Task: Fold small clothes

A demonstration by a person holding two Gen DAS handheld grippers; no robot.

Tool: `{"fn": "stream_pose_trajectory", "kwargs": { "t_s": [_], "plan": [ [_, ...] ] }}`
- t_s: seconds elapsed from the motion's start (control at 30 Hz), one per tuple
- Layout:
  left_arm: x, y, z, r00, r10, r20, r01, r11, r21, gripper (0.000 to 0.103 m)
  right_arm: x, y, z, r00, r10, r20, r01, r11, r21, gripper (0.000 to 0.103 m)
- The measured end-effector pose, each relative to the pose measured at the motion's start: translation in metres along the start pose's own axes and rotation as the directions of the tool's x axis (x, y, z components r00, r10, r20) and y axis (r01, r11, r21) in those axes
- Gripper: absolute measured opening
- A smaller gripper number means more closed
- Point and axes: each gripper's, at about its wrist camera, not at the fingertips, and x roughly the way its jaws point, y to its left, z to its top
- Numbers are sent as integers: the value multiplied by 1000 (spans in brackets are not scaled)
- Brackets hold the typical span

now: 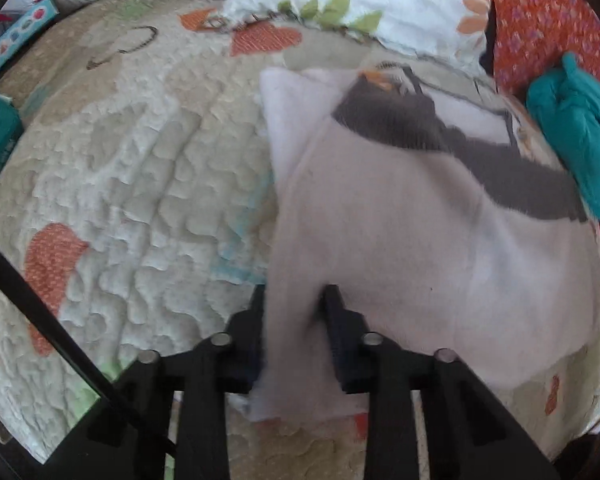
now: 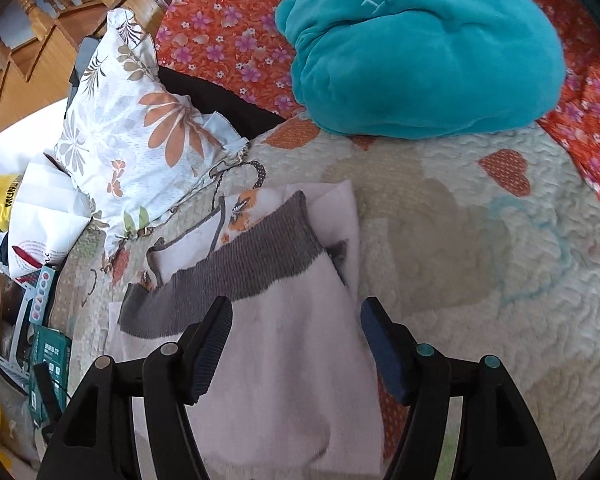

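Note:
A pair of small pale pink pants (image 1: 400, 220) with a dark grey ribbed waistband (image 1: 440, 140) lies on a quilted bedspread (image 1: 140, 180). My left gripper (image 1: 294, 300) is shut on a fold of the pink fabric near the pants' edge and lifts it a little. In the right wrist view the same pants (image 2: 292, 360) lie under my right gripper (image 2: 296, 316), whose jaws stand wide apart above the fabric, holding nothing. The grey waistband (image 2: 240, 268) lies just beyond its fingertips.
A teal plush cushion (image 2: 420, 52) lies on an orange floral cloth (image 2: 228, 32) at the far side. A white floral pillow (image 2: 136, 136) lies to the left. Boxes and bags (image 2: 40, 220) crowd the bed's left edge. Wooden stair rails (image 2: 40, 20) stand beyond.

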Motion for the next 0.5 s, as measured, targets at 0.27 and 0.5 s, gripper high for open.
{"fn": "stream_pose_trajectory", "kwargs": {
  "t_s": [0.27,0.5],
  "plan": [
    [-25,40,5,993,87,86,-71,982,-172,10,-8,-29,-14,998,-54,-33,54,999,-10,73],
    [-36,44,6,982,-100,159,136,964,-230,63,6,-56,-21,993,30,-113,-19,995,98,75]
  ]
}}
